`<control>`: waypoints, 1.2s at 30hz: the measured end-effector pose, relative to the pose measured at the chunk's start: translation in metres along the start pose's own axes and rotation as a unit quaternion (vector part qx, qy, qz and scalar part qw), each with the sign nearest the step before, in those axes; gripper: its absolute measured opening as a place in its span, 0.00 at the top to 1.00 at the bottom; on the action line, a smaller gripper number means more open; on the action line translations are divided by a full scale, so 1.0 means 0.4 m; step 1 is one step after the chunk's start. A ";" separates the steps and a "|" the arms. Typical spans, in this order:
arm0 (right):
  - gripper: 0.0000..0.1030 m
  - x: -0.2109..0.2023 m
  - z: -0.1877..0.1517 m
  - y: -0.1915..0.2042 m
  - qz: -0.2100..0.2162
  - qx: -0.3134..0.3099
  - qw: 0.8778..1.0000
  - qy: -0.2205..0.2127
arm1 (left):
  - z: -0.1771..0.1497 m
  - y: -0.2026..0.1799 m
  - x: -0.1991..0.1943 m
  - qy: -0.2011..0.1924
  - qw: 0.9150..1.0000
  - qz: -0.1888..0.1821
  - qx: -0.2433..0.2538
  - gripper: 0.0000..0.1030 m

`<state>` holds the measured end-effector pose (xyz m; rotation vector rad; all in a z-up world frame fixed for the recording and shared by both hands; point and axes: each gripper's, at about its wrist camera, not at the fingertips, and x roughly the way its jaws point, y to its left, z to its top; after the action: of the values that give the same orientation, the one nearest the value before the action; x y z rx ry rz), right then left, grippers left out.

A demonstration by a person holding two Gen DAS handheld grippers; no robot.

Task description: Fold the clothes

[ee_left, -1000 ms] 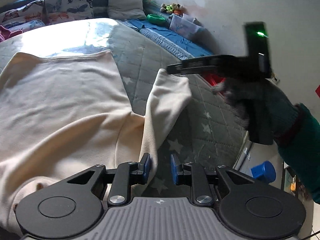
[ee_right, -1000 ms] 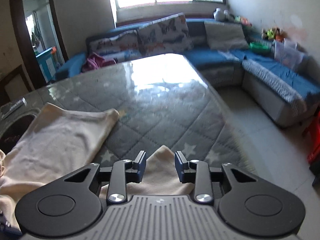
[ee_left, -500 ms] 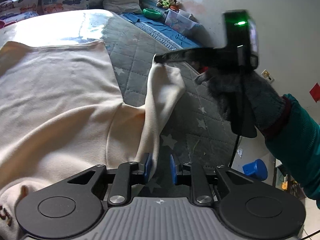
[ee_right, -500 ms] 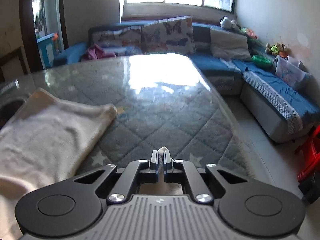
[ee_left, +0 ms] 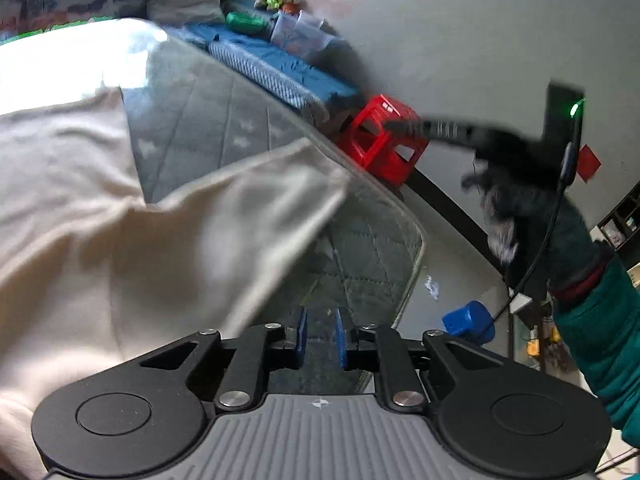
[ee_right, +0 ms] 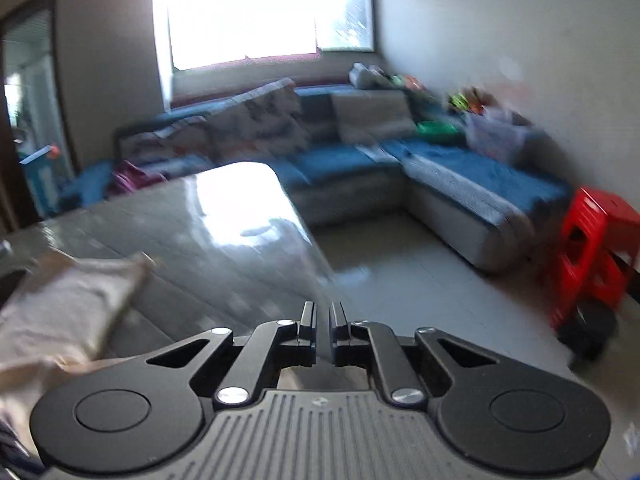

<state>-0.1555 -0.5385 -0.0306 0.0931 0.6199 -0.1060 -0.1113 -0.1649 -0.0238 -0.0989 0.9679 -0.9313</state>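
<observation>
While the cream garment (ee_left: 100,216) lies spread at left on the quilted counter (ee_left: 224,120), its sleeve (ee_left: 280,184) flat at centre, no fold shows yet. Your left claw (ee_left: 319,332) is slightly apart, empty; your right claw (ee_right: 319,318) is nearly together, apparently empty.

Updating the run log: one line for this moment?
left gripper: open, empty; right gripper: barely open, empty; cream sleeve: stretched across quilted table cover

Our bare quilted table corner (ee_left: 360,248) ahead, red stool (ee_left: 380,140) off its edge, blue sofa (ee_right: 460,172) beyond open floor (ee_right: 400,280).
</observation>
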 end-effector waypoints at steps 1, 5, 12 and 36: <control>0.93 -0.002 -0.006 0.001 0.004 -0.003 1.000 0.002 | 0.004 0.004 -0.017 -0.009 1.000 0.006 0.000 0.83; 0.77 0.013 -0.027 0.037 0.049 -0.015 0.999 0.020 | 0.019 0.037 -0.071 -0.040 0.998 0.047 -0.011 0.82; 0.70 0.108 -0.078 0.139 0.110 -0.047 0.989 0.082 | 0.030 0.190 -0.160 -0.068 0.984 0.139 -0.084 0.80; 0.69 0.285 0.119 0.353 0.182 -0.107 0.971 0.112 | 0.011 0.226 -0.196 -0.058 0.980 0.170 -0.082 0.76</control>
<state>-0.0179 -0.4125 -0.0507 0.0087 0.8258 0.3302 -0.0688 -0.0538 -0.0107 -0.1218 0.9171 -0.5252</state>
